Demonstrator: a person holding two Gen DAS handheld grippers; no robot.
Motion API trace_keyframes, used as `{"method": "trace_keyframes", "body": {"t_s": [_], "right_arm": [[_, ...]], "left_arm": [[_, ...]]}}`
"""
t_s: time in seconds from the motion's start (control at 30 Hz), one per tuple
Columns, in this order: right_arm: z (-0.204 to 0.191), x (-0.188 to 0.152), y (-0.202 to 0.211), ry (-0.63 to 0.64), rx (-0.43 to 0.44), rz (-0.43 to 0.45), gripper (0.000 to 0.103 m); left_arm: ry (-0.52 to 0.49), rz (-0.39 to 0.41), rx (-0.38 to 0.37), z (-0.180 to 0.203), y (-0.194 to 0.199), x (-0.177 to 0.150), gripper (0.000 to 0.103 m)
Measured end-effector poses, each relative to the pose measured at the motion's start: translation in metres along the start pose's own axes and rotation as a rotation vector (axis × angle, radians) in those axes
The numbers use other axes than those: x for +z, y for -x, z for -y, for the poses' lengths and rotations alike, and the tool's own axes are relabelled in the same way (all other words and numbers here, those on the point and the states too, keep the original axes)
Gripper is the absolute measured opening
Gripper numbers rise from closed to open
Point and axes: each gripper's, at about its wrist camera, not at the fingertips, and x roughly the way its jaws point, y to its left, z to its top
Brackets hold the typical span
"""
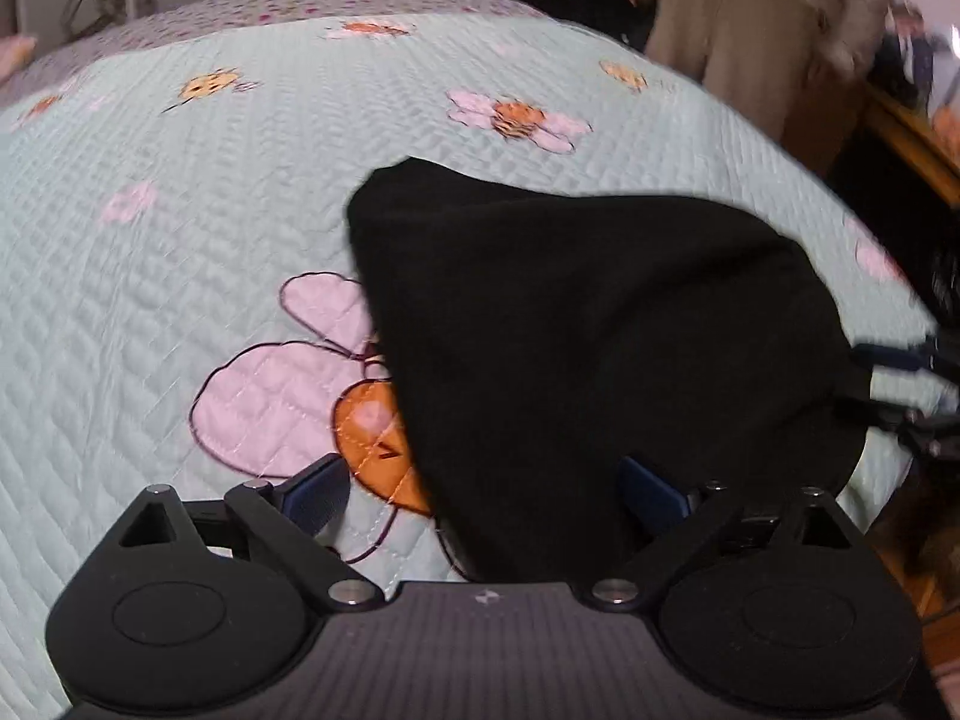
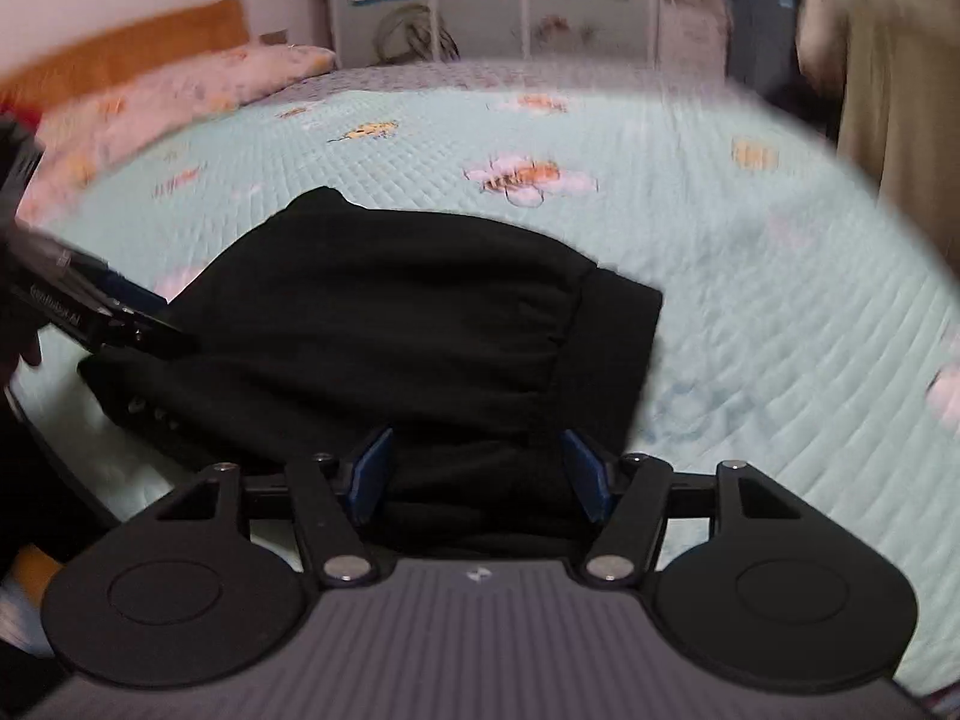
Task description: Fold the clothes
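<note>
A black garment (image 1: 600,330) lies bunched in a rough fold on the pale green quilted bedspread (image 1: 180,276). My left gripper (image 1: 485,495) hovers at its near left edge with the jaws wide apart. The left pad is over bare quilt and the right pad over the cloth, and neither presses on it. In the right wrist view the same black garment (image 2: 408,312) shows a ribbed band at its right end. My right gripper (image 2: 478,471) stands open over its near edge, with cloth lying between the blue pads but not pinched. Each gripper shows at the edge of the other's view.
The bedspread (image 2: 750,276) carries pink flowers and orange bees. A pink pillow (image 2: 180,90) and an orange headboard lie at the far left. A person in beige clothes (image 1: 750,30) stands beyond the bed's far right corner. The bed's right edge drops to dark furniture.
</note>
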Motion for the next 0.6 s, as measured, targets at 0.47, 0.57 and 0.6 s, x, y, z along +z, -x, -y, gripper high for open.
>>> {"method": "trace_keyframes", "body": {"t_s": [0.47, 0.57, 0.6], "right_arm": [[-0.046, 0.037, -0.011, 0.026, 0.153, 0.049, 0.065], [-0.038, 0.011, -0.033, 0.029, 0.118, -0.061, 0.065], [-0.035, 0.007, -0.028, 0.025, 0.129, -0.036, 0.065]], "left_arm": [[-0.052, 0.023, -0.055, 0.022, -0.063, 0.112, 0.096], [-0.04, -0.008, -0.014, 0.008, -0.091, 0.125, 0.098], [-0.036, 0.0, -0.035, 0.005, -0.092, 0.127, 0.101]]}}
